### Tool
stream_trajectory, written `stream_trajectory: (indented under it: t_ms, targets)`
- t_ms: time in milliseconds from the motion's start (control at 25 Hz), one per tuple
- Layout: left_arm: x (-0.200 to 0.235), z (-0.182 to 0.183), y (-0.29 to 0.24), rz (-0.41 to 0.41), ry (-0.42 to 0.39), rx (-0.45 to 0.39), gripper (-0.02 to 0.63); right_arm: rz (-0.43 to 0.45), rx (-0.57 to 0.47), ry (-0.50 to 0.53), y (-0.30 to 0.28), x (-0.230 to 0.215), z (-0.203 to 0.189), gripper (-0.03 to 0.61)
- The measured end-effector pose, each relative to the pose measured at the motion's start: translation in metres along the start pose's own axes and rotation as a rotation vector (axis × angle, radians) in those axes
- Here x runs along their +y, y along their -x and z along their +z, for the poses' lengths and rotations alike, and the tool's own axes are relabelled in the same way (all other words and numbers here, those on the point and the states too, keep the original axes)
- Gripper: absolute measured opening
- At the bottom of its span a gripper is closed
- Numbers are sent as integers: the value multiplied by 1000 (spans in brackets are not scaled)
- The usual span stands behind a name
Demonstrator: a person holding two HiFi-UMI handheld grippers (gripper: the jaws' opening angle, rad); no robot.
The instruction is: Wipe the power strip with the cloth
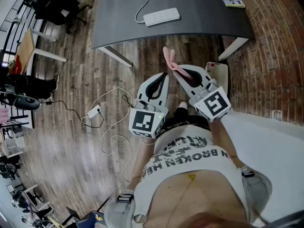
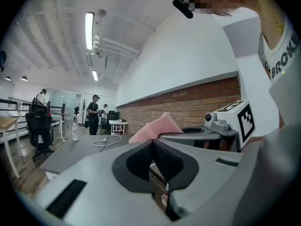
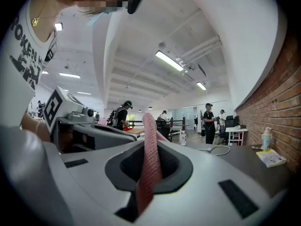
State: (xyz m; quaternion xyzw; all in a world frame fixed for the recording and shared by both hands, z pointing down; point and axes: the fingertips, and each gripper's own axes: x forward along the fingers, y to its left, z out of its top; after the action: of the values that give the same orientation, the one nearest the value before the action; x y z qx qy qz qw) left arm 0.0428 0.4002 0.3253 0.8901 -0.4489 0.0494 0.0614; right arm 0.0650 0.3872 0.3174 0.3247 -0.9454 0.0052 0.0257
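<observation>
The dark table (image 1: 199,23) stands ahead of me across open floor, and its near edge is the only thing I have to clear. On it lies the white power strip (image 1: 161,17), rigid and light, so likely to skid. Its cable (image 1: 141,7) may tug, though I can't trace it fully. My left gripper (image 1: 164,77) is closed and empty, free to pin the strip's end. My right gripper (image 1: 175,72) pinches the pink cloth (image 1: 168,58), soft and floppy above the jaws.
</observation>
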Motion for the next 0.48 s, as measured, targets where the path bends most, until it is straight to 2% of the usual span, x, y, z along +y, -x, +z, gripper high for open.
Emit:
stream_trajectory:
  t_ms: [480]
  targets:
    - [-8, -8, -17, 7, -1, 24, 8, 6, -21, -5, 10, -20, -3, 17]
